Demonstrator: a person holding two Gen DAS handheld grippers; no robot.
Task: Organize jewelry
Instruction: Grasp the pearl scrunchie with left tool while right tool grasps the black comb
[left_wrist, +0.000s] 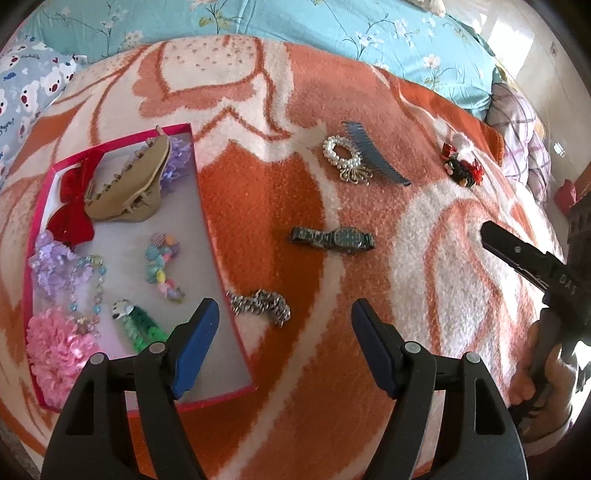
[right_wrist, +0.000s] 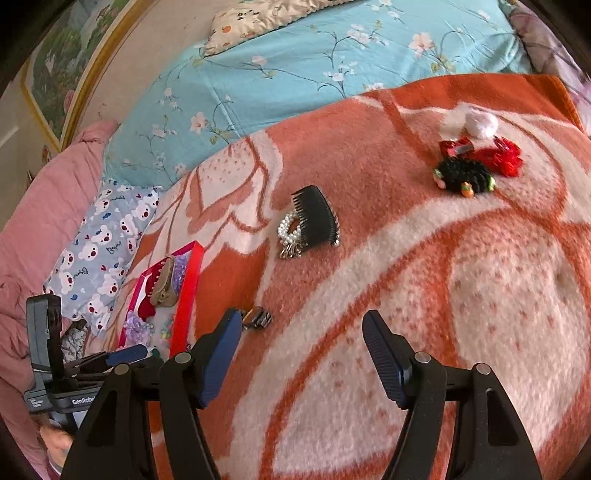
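A shallow red-rimmed box (left_wrist: 201, 177) lies on the orange and white blanket at the left, holding a tan claw clip (left_wrist: 129, 184), a red bow (left_wrist: 74, 210), scrunchies and bead strings. Outside it lie a silver chain (left_wrist: 260, 306), a dark wristwatch (left_wrist: 332, 239), a pearl bracelet (left_wrist: 341, 153) and a blue comb (left_wrist: 373, 155). My left gripper (left_wrist: 284, 317) stands open just above the chain, with nothing between its fingers. My right gripper (right_wrist: 301, 330) is open over bare blanket, the watch (right_wrist: 258, 317) peeking past its left finger. The comb (right_wrist: 316, 218) and pearl bracelet (right_wrist: 290, 230) lie farther ahead.
A cluster of red, black and white hair clips (right_wrist: 472, 162) sits at the blanket's far right. A light blue floral sheet (right_wrist: 295, 70) and a bear-print pillow (right_wrist: 99, 251) lie behind. A hand (left_wrist: 535, 373) holds the right gripper's handle at the right edge.
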